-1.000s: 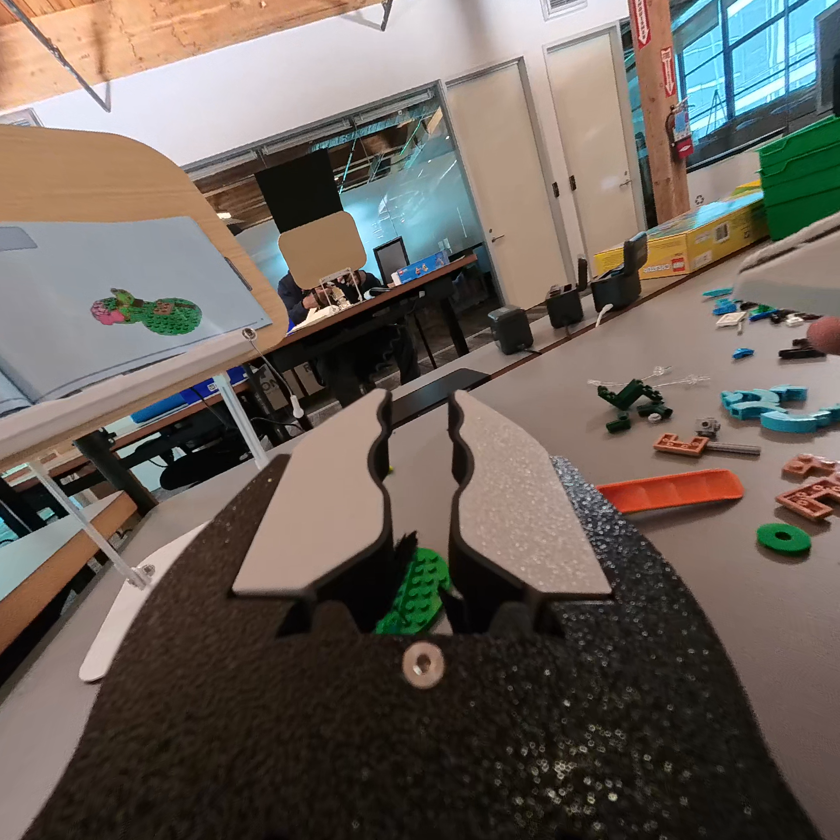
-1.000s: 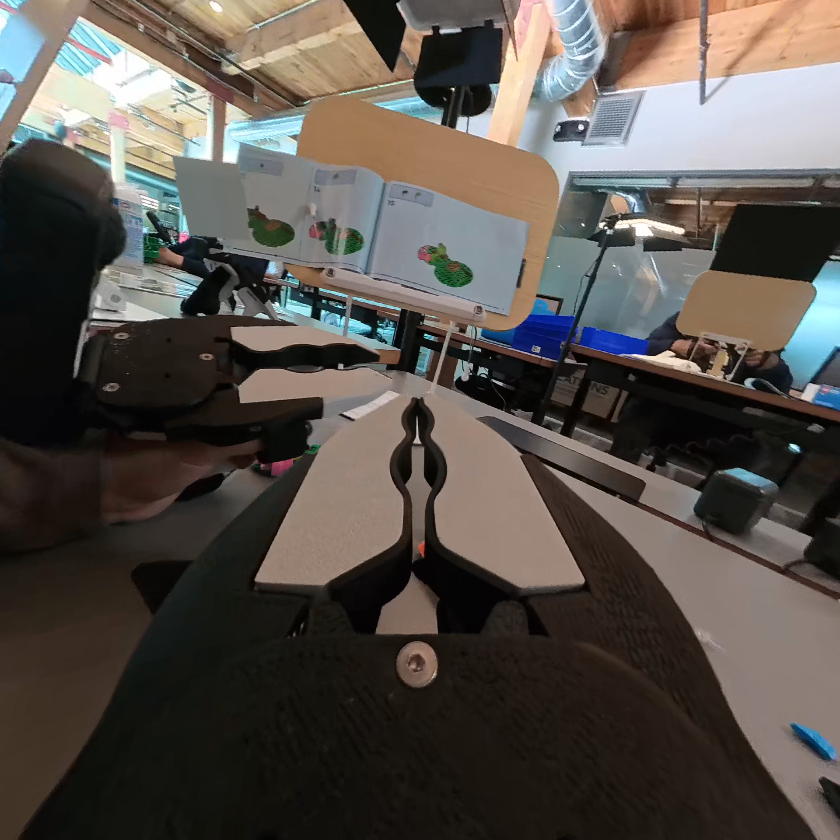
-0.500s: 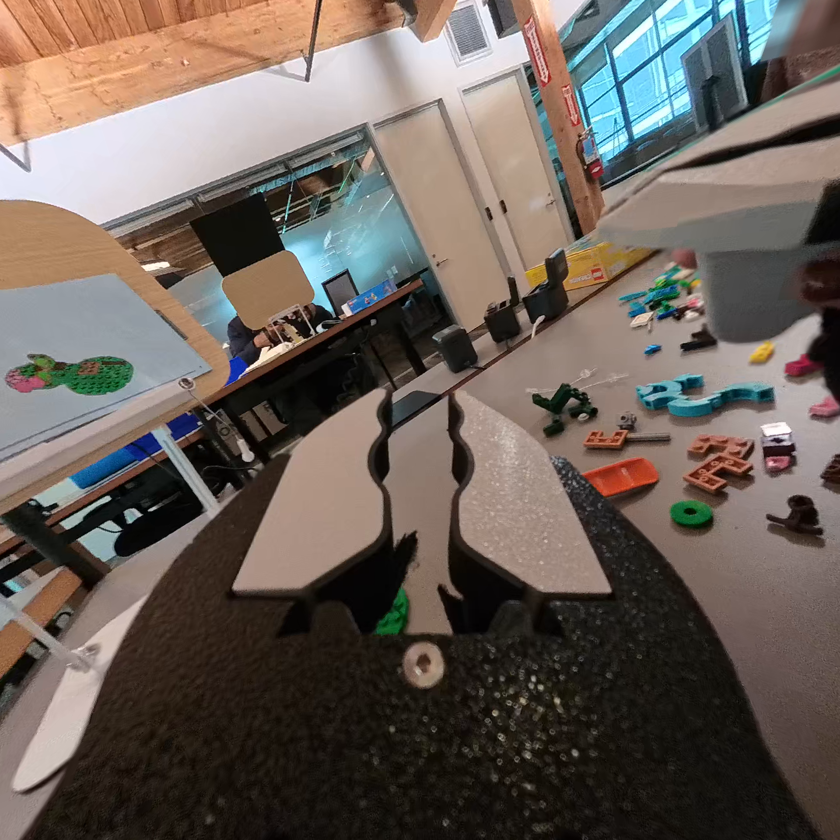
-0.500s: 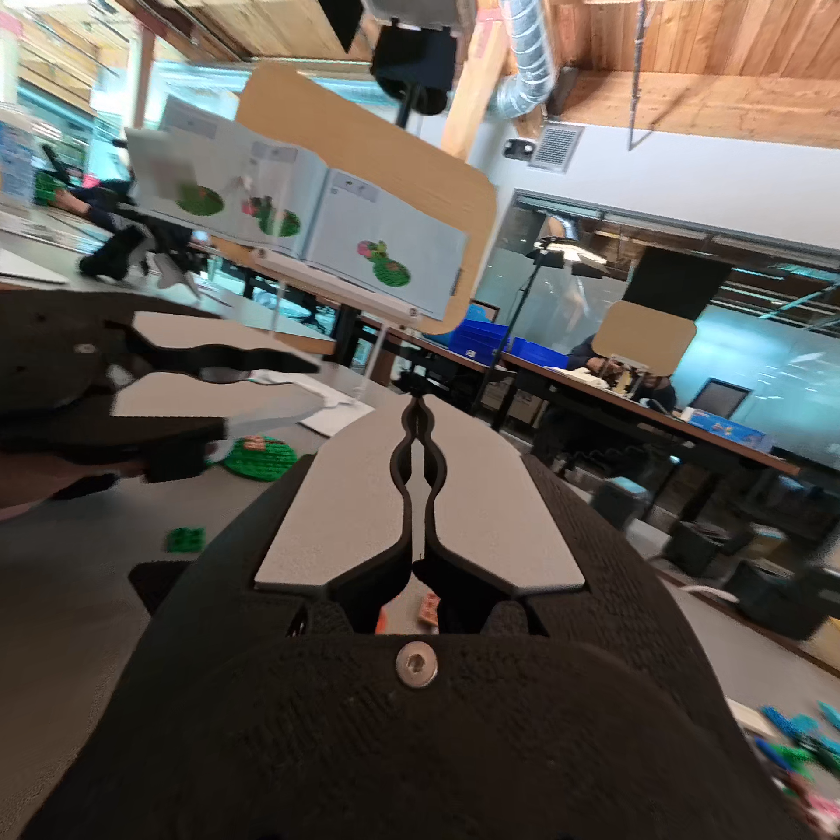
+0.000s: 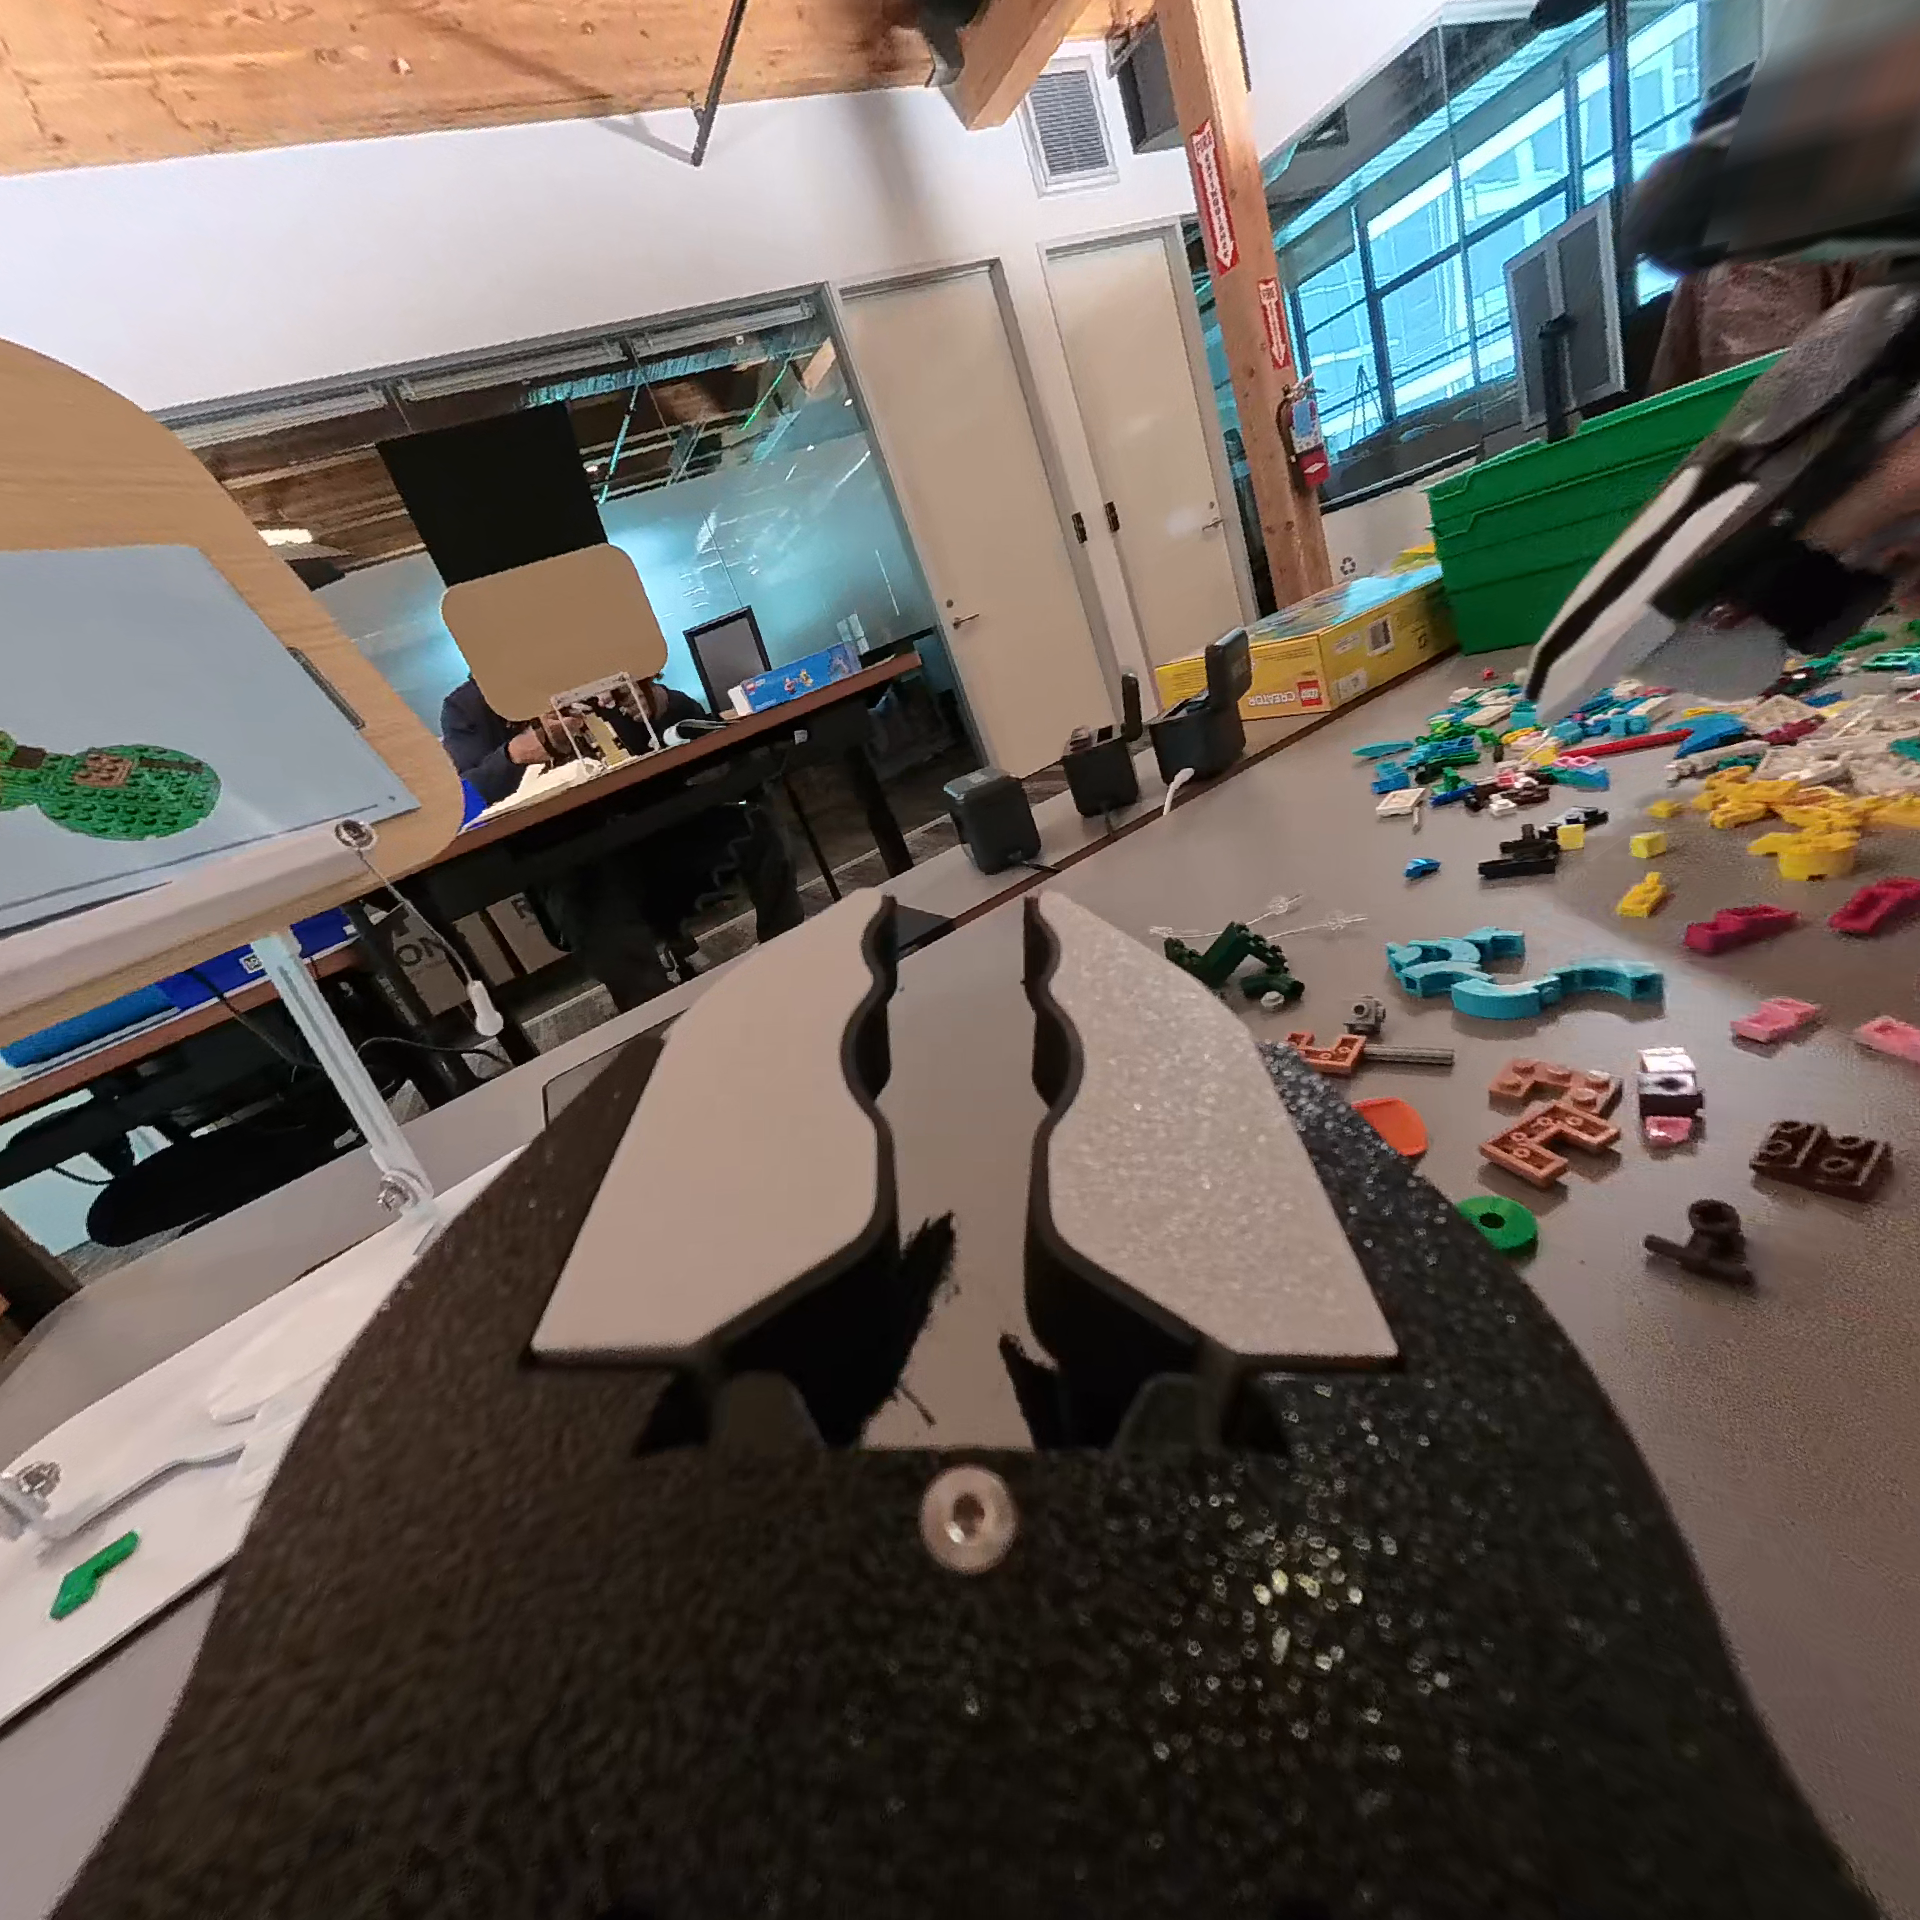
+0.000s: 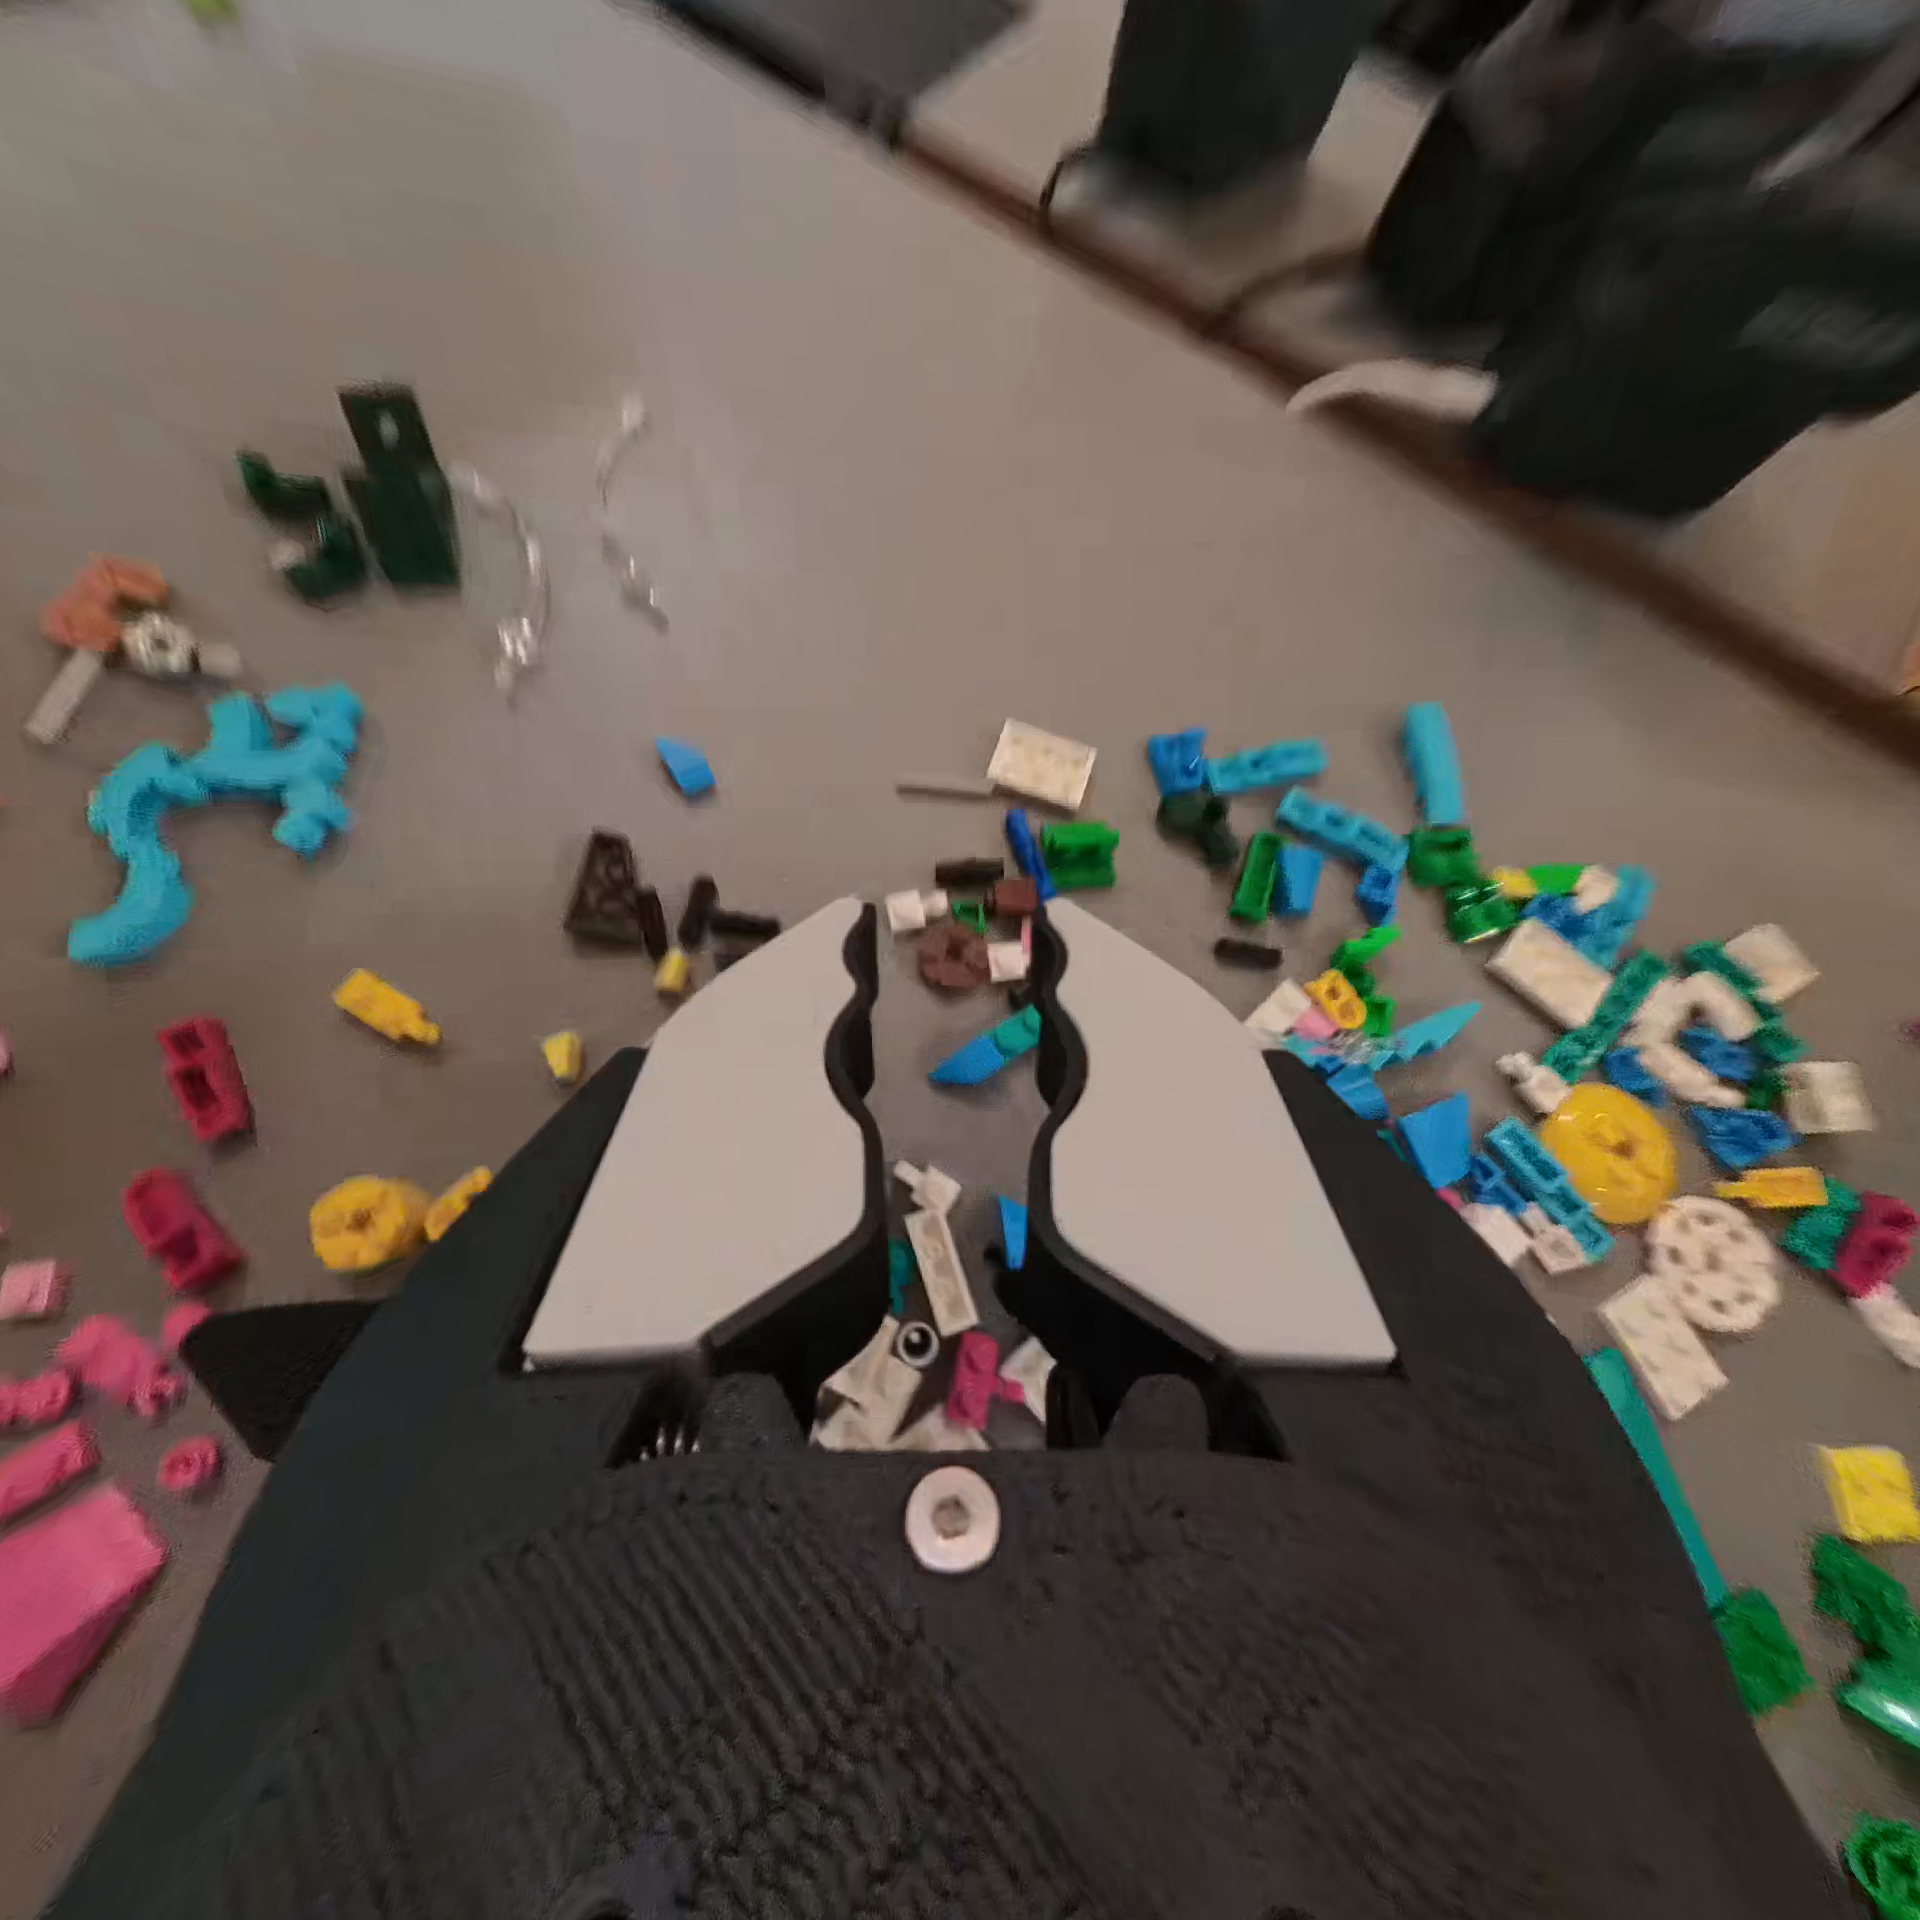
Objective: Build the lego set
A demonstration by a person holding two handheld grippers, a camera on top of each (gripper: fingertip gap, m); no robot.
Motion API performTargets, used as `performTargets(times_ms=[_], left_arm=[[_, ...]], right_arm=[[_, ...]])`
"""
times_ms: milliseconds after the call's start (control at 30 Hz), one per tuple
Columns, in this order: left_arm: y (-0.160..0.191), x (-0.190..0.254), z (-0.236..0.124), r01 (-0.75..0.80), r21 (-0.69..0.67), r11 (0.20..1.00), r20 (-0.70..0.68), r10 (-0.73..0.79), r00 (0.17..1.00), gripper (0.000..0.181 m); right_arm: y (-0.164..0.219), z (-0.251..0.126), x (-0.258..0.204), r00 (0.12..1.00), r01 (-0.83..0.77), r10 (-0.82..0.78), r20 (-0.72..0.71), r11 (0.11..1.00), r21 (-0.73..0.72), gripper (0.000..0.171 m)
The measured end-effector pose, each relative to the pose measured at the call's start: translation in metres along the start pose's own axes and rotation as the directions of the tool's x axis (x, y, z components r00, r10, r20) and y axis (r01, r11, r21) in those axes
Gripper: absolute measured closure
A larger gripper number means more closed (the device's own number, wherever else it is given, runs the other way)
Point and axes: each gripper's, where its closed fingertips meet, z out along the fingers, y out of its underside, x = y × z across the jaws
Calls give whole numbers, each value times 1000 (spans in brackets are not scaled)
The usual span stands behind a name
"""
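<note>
My left claw (image 5: pixel 954 920) is open a little with nothing between its fingers, and it hangs over the grey table (image 5: pixel 1558 1455). My right claw (image 6: pixel 956 914) is open a little too and empty, pointed down at the pile of loose bricks (image 6: pixel 1455 1039). Writing shows on the yellow box (image 5: pixel 1311 657) and on two red signs on the wooden post (image 5: pixel 1236 260). I count two turquoise curved pieces (image 5: pixel 1517 977), three stacked green bins (image 5: pixel 1538 530) and one small green brick (image 5: pixel 91 1576) on the white stand base (image 5: pixel 208 1455).
</note>
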Motion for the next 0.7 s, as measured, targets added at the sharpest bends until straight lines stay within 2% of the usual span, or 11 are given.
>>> performTargets(times_ms=[200, 367, 700], left_arm=[[1, 4, 1, -30, -6, 1000, -10, 30, 999, 158], [2, 4, 2, -23, -7, 1000, -13, 23, 1000, 160], [2, 5, 2, -25, -4, 1000, -20, 25, 999, 160]], right_arm=[[21, 29, 11, 992, 24, -3, 126, 985, -168, 146], [13, 34, 16, 984, -21, 47, 170, 988, -153, 152], [16, 35, 16, 979, 18, 27, 202, 975, -221, 158]])
